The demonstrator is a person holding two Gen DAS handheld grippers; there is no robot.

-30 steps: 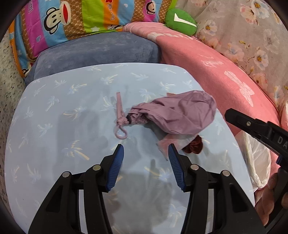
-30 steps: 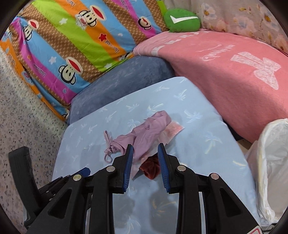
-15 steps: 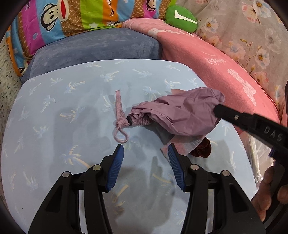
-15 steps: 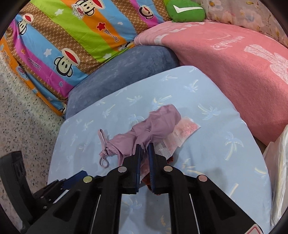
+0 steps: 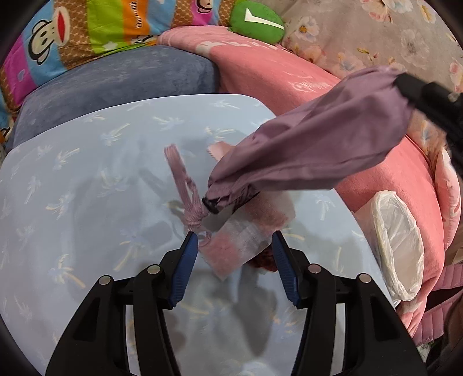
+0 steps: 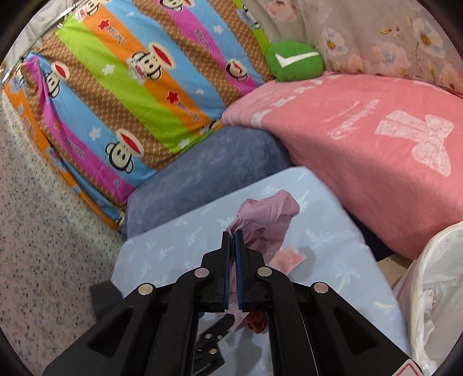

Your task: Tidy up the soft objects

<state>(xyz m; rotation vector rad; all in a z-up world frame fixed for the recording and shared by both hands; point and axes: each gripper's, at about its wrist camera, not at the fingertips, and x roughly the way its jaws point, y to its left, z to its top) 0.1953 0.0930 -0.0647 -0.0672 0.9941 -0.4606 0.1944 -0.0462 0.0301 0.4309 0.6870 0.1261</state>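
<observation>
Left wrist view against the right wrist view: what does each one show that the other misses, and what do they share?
Only the left wrist view shows the pouch's drawstring cord trailing onto the table, the open left gripper above a pink packet, and the pouch's whole length.

Only the right wrist view shows the right gripper shut on the fabric edge, and the speckled floor.

Both show the purple pouch lifted off the blue table, the pink blanket, the green cushion and the white bag-lined bin.
</observation>
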